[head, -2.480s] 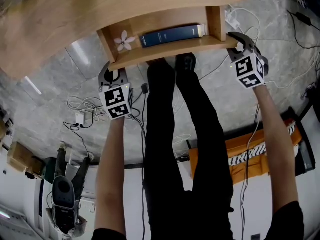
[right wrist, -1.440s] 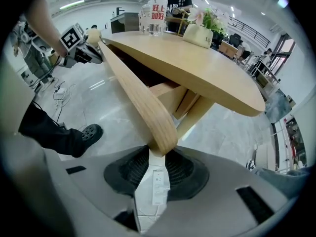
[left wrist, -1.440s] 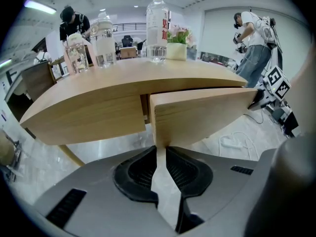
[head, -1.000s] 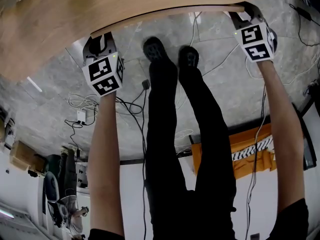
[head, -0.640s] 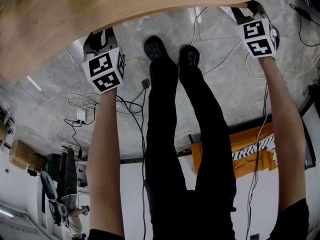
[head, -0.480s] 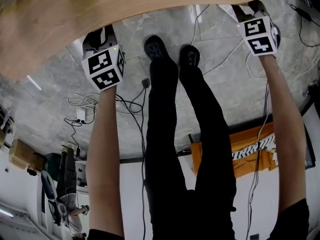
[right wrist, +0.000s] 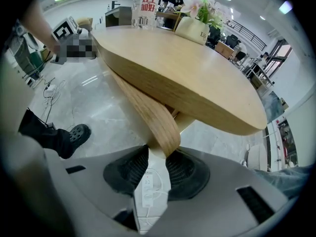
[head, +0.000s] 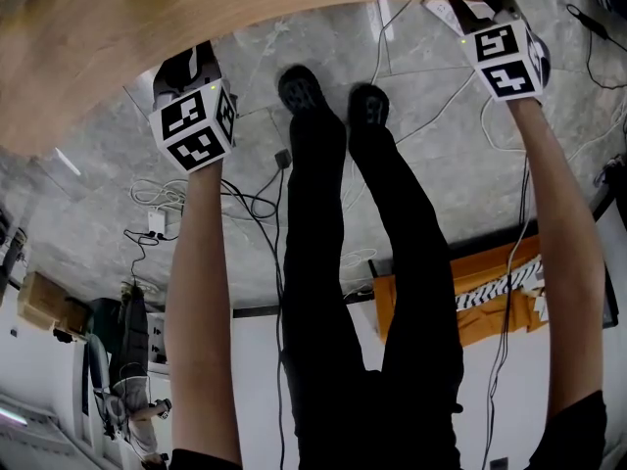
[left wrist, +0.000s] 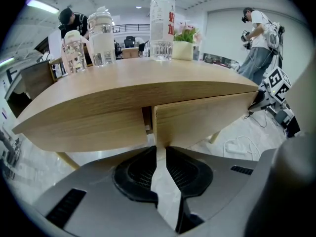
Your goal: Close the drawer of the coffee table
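Grey stone floor (head: 88,213) w/ loose cables (head: 162,202) lay below; person stood at the near edge of the coffee table (left wrist: 138,80), legs (head: 323,262) between the two arms. Its drawer front (left wrist: 202,117) sat back under the top, roughly flush w/ the fixed apron (left wrist: 89,127) beside it, thin seam only. Head view showed no drawer sticking out, so the close looked done or nearly. At the front's lower left corner the left gripper (left wrist: 160,154) had jaws narrow, slim gap, nothing in it; prob. a pushing face, not a grip. At the opposite end the right gripper (right wrist: 157,154) had jaws part-open, curved end of the front at their mouth, lying over one jaw's tip rather than pinched, afaict. One tool per end made sense: even push, so the drawer wouldn't rack on its runners. Both pointed steeply down, since the person reached from above. On top, bottle (left wrist: 162,23) and flower pot (left wrist: 183,48) were upright, well apart from both tools. Next imo: back off, check the seam.
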### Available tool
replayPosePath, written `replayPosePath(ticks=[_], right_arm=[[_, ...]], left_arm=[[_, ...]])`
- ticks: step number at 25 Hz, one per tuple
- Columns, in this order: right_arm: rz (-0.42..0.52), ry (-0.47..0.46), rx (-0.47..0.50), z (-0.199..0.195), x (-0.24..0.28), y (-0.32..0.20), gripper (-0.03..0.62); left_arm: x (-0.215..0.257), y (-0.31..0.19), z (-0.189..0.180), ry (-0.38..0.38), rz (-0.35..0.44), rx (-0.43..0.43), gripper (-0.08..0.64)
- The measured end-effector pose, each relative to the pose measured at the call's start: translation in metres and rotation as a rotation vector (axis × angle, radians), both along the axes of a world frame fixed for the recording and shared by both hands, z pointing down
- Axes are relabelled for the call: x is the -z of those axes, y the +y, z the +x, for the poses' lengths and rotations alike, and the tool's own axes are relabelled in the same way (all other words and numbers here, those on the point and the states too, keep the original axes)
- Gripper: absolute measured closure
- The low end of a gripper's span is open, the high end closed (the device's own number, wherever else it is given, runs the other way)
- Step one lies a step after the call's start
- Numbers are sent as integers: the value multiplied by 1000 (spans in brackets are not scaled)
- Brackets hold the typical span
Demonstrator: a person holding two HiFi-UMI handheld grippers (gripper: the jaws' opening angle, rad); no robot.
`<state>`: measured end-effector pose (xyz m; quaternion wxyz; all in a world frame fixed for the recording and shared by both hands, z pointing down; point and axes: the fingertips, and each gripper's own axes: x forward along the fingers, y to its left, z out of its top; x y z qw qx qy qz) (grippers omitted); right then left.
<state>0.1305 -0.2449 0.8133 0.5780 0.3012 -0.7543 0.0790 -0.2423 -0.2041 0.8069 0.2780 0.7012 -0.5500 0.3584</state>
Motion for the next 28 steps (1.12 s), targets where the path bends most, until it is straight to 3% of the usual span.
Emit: replayPosePath(ticks=[6,10,15,23,28], right_arm=[[26,16,-12,0,3,-3,485],[70,40,-27,4,10,3,483],[45,50,-33,16,27,27,474],[46,-47,-25,11,110,82,449],[79,-145,-28,4,184,104,448]], left_arm=[[2,1,0,13,29,51,492],[4,20,0,0,4,59,469],[29,44,6,3,6,52,456],[108,99,44,30,21,37,452],[193,125,76,57,103,46,449]])
